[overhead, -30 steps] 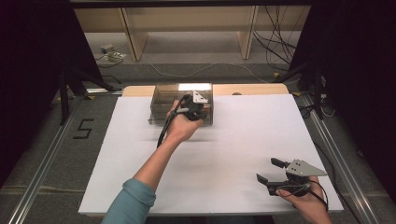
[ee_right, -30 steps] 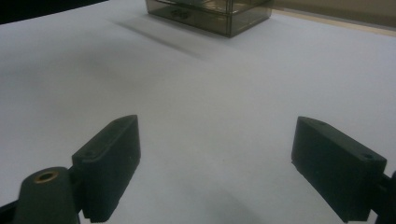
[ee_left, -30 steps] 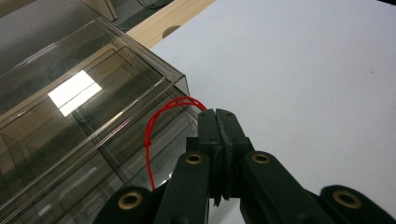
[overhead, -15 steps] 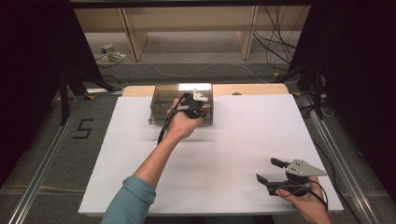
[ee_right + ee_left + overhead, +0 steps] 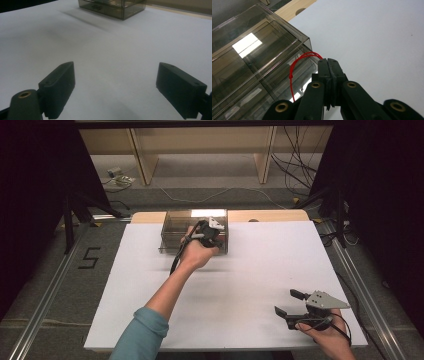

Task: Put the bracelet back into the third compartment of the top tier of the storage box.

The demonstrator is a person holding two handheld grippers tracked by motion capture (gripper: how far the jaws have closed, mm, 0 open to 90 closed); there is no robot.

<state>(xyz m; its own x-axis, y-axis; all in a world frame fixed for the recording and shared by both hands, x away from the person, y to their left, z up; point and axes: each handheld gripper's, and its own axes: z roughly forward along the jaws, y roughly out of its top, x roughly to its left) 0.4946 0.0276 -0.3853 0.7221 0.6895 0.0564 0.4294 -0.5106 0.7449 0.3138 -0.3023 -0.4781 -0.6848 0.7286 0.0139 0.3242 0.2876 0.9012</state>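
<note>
Your left tongs [image 5: 329,65] are pressed together on a thin red loop of cord [image 5: 298,65], glossy and knotted partway down, that hangs at the front of the smoky transparent plastic drawer box [image 5: 192,222]. Over the last second nothing has shifted: your hand, the loop and the box sit as they did, so the drawer looks not yet pulled, and a straight draw toward you seems the step in hand. Your right tongs [image 5: 292,302] stand spread and empty, low over the matte white desk [image 5: 250,270], well apart from the hard, boxy, reflective drawer unit at the far edge.
</note>
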